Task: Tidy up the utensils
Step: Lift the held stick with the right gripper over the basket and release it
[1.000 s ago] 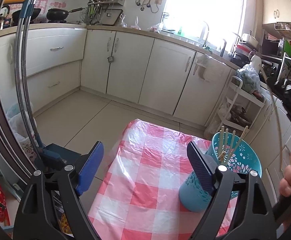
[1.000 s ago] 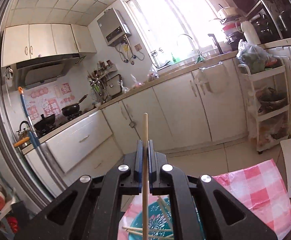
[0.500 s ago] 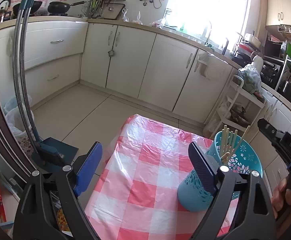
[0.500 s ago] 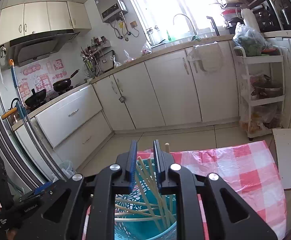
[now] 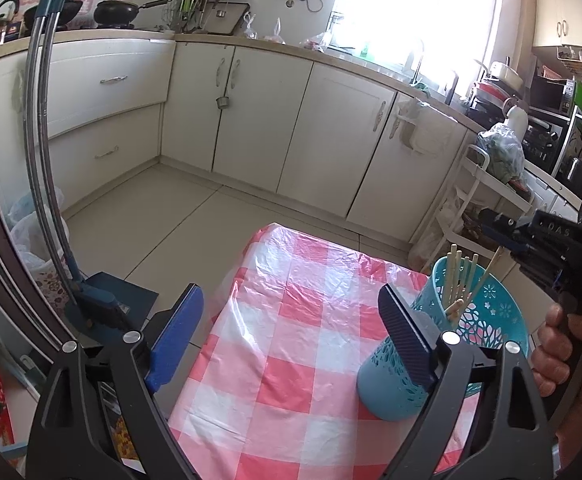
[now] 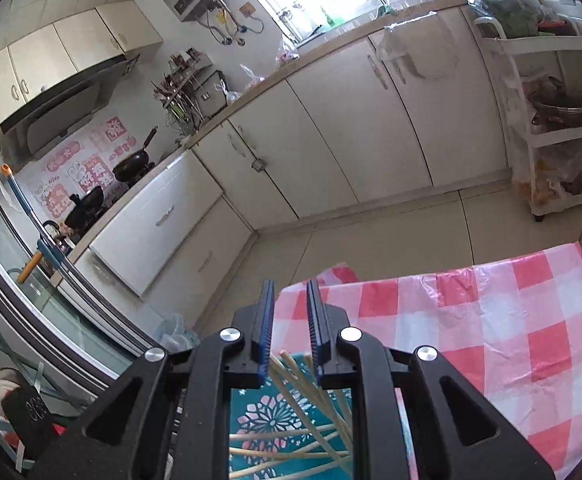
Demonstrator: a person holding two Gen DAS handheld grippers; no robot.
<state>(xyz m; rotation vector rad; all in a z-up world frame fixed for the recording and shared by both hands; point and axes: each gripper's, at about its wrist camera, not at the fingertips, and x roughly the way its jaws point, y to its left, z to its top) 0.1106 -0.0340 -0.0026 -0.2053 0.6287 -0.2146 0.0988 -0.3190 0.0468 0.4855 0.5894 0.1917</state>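
Note:
A teal perforated utensil holder (image 5: pixel 391 372) stands on the pink checked tablecloth (image 5: pixel 291 360) with several chopsticks (image 5: pixel 457 280) upright in it. Behind it sits a teal basket (image 5: pixel 503 312); the right wrist view shows more chopsticks (image 6: pixel 291 436) lying loose in that basket (image 6: pixel 263 412). My left gripper (image 5: pixel 291 300) is open wide over the cloth, with the holder just behind its right finger. My right gripper (image 6: pixel 290 292) hovers above the basket; its jaws stand a narrow gap apart and are closing, with nothing between the pads. It also shows in the left wrist view as the right gripper (image 5: pixel 503 230), held by a hand (image 5: pixel 559 344).
The table's far edge (image 5: pixel 331 240) drops to a tiled floor. White kitchen cabinets (image 5: pixel 331 128) line the far wall. A white trolley (image 6: pixel 551 128) with bags stands at the right. A mop and dustpan (image 5: pixel 91 296) lean at the left, beside plastic bags.
A second ago my right gripper was shut on one upright chopstick. It has let go, tipped downward and sunk over the basket. The left gripper has kept its place.

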